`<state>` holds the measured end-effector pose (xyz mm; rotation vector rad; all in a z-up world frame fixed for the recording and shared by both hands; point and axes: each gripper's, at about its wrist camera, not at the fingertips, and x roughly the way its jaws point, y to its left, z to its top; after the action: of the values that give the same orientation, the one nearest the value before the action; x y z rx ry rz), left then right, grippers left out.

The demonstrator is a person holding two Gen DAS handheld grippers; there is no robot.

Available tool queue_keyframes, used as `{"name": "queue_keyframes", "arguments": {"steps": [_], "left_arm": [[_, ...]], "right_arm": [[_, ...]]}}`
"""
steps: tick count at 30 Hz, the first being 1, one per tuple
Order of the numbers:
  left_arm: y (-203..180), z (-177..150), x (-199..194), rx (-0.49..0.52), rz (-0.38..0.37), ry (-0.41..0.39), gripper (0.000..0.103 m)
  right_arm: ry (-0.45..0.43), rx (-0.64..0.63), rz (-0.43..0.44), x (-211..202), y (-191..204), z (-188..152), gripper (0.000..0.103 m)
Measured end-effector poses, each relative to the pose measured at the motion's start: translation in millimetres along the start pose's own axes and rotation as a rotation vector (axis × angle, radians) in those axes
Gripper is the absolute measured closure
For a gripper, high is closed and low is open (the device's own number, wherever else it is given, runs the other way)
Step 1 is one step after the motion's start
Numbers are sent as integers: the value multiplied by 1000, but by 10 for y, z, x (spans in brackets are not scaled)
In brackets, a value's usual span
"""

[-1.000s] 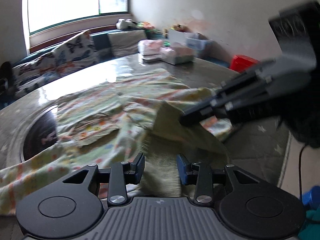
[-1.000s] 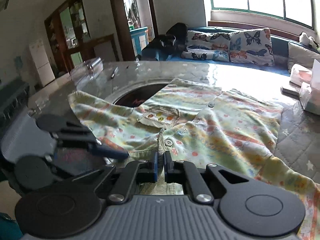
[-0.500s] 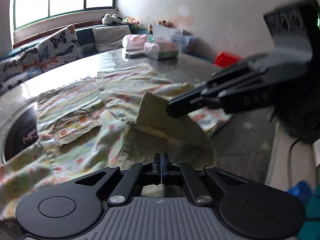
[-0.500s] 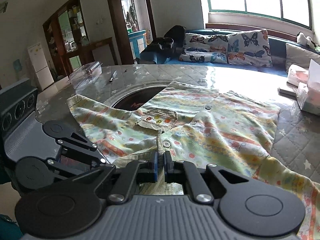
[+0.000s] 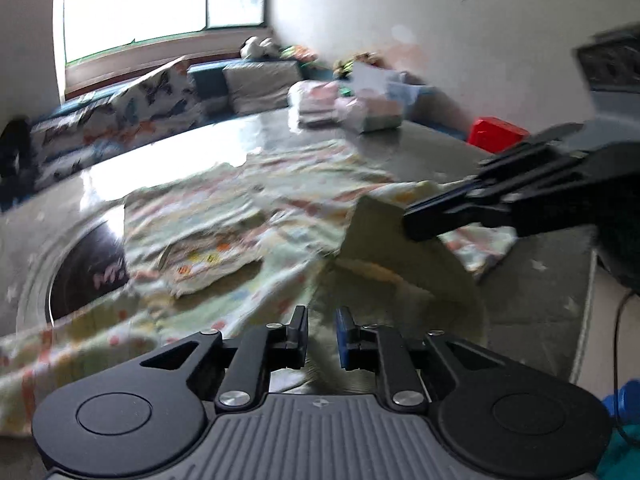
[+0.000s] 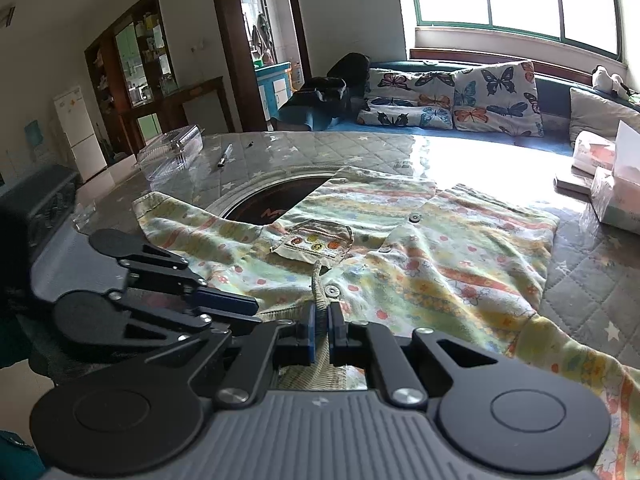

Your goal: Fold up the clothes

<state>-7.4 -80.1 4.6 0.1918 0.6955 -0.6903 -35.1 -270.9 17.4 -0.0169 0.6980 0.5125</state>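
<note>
A patterned shirt (image 6: 420, 248) lies spread face-up on the quilted bench (image 6: 592, 280), its pocket (image 6: 316, 242) near the centre and the far hem toward 12 o'clock, partly covering a dark round inset (image 6: 272, 200) at 11 o'clock. The right gripper (image 6: 321, 334) is clamped on the ribbed collar edge at the 6 o'clock side of the shirt; in the left wrist view it shows at 3 o'clock with that edge lifted into a small peak. The left gripper (image 5: 322, 334) sits just beside it at 9 o'clock over the same near edge; its jaws have just been opening a little and stand slightly apart, with cloth under and perhaps between them, though the pads do not appear to press on it; this view is blurred. Judged step: getting a two-point hold on the near edge before the first fold. The next move likely calls for the left gripper to re-seat and close on the edge level with the right, so both corners can lift and travel together toward 12 o'clock. Tissue packs (image 6: 616, 196) at 2 o'clock lie well apart from the shirt.
</note>
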Motion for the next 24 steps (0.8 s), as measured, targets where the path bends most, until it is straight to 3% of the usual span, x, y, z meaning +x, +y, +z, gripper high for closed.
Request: {"name": "queue_keyframes", "arguments": {"steps": [3, 8, 15, 19, 24], "left_arm": [[52, -23, 105, -34, -36, 30, 86], [-50, -45, 120, 5, -65, 30, 76], [-94, -98, -12, 57, -87, 21, 74], [-12, -107, -164, 63, -64, -2, 66], [145, -50, -283, 11, -22, -38, 66]], "right_arm": [[2, -4, -1, -2, 8, 14, 98], [23, -35, 22, 48, 93, 11, 98], [98, -104, 52, 242, 247, -77, 97], [150, -113, 72, 373, 268, -159, 96], [178, -129, 90, 412, 313, -230, 91]]}}
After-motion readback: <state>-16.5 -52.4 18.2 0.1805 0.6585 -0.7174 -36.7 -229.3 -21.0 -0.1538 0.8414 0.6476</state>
